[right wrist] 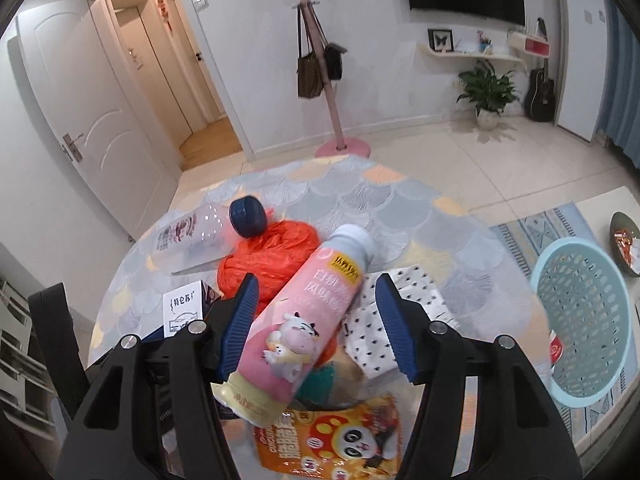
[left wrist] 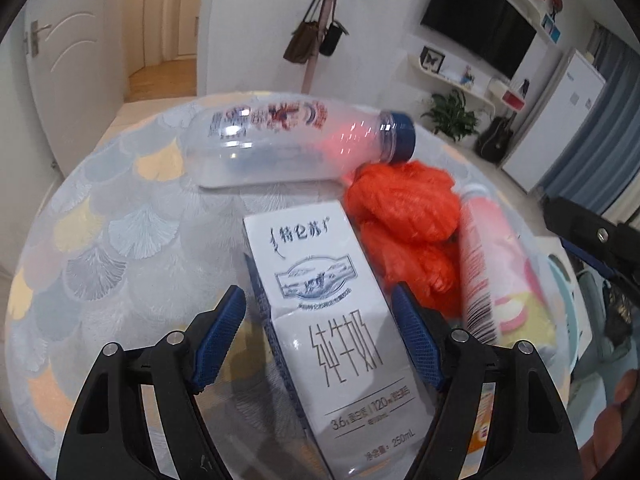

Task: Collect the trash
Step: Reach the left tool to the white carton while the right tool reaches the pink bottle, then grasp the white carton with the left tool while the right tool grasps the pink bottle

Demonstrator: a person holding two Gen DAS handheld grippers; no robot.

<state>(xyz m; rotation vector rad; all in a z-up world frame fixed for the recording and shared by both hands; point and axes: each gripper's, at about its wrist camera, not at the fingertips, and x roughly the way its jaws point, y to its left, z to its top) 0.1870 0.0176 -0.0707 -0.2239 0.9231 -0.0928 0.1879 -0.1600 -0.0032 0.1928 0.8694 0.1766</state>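
Two tools are working this heap at once, each straddling its own piece of rubbish at the near edge of the surface [right wrist: 400, 208]. The left tool [left wrist: 318, 330] is sitting spread around the white milk carton [left wrist: 332, 320], which is lying flat with its long sides running along the blue pads; I am seeing a gap on both sides, so nothing is being pinched yet. That alignment looks deliberate, since the narrow width is what the jaws can span.

The right tool [right wrist: 316, 320] is bracketing the pink yogurt bottle [right wrist: 304, 320], which is lying tilted across the pile. Its left pad is looking very close to the bottle's side while the right one is standing clear, so I am judging it as not yet gripping.

Under the bottle a panda snack packet [right wrist: 340, 444] and a spotted paper wrapper [right wrist: 376, 336] are lying loose. Just beyond, a crumpled orange bag [right wrist: 264, 256] is sitting mid-surface, touching the bottle, and a clear bottle with a blue cap [left wrist: 288, 140] is lying on its side toward the far edge.

Off the right edge, down on the floor rug, a pale blue basket [right wrist: 584, 304] is waiting, presumably where all this is going.
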